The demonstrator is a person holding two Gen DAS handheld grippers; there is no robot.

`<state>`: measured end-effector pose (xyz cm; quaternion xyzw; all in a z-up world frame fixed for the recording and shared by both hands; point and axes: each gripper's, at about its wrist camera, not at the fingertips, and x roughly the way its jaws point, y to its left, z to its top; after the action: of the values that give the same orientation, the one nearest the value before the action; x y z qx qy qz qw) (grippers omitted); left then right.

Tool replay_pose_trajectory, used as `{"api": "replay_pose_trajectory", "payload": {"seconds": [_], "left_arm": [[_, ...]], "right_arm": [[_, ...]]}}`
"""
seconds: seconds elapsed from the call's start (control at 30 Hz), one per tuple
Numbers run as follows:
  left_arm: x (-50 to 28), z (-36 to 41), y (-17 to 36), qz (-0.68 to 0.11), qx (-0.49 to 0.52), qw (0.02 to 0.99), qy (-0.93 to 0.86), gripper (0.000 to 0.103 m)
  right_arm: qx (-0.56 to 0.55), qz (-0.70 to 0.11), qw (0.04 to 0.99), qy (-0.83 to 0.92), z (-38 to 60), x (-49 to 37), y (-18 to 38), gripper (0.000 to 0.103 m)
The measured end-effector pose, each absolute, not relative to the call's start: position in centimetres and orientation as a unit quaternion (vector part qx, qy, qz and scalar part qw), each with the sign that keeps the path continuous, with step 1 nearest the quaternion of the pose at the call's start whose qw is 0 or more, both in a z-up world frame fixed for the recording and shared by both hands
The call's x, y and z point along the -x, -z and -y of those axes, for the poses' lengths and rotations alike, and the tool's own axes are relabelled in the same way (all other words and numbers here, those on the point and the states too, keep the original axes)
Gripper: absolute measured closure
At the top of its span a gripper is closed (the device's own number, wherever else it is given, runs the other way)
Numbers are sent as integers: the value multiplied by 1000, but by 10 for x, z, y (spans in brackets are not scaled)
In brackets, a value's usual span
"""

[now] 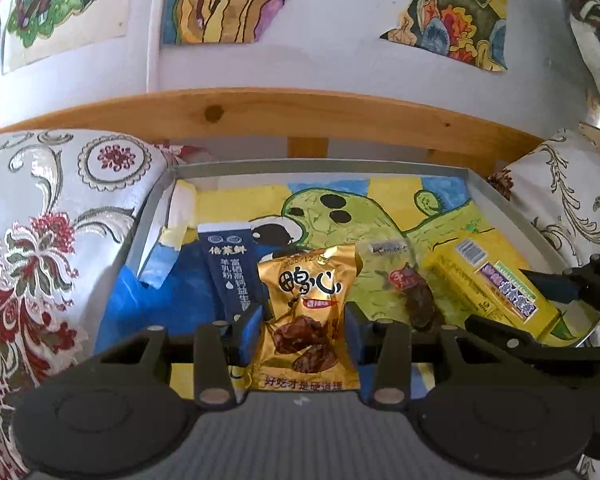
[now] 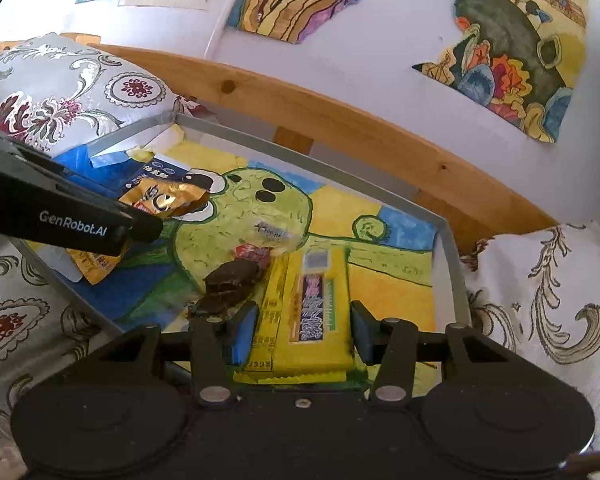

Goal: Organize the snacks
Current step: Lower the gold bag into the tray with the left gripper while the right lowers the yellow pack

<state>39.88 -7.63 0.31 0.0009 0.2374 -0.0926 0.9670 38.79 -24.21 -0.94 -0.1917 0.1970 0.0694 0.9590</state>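
Note:
A gold snack packet point(image 1: 308, 312) stands upright between the pads of my left gripper point(image 1: 304, 324), which is shut on it. In the right wrist view the same packet point(image 2: 160, 200) hangs from the left gripper over the tray's left side. A yellow box point(image 2: 304, 312) lies lengthwise between the pads of my right gripper point(image 2: 302, 332), which press against both its sides. The box point(image 1: 496, 288) also shows at the tray's right in the left wrist view. A clear packet with a dark snack point(image 2: 232, 280) lies mid-tray, and a dark blue sachet point(image 1: 232, 272) lies to its left.
Everything sits in a grey-rimmed tray point(image 1: 320, 168) lined with a green, yellow and blue painting. Patterned cushions point(image 1: 52, 220) point(image 2: 540, 272) flank the tray. A wooden rail point(image 1: 300, 116) and a wall with paintings stand behind it.

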Motion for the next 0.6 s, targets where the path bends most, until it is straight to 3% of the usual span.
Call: {"api": "replay_pose_trajectory", "payload": {"seconds": [0.4, 0.6], "left_arm": [[-394, 73, -6, -244, 15, 965, 97, 46], [-384, 68, -15, -228, 39, 969, 92, 26]], "right_arm": [[146, -186, 970, -64, 254, -379, -2, 22], [128, -165, 977, -46, 262, -365, -16, 13]]}}
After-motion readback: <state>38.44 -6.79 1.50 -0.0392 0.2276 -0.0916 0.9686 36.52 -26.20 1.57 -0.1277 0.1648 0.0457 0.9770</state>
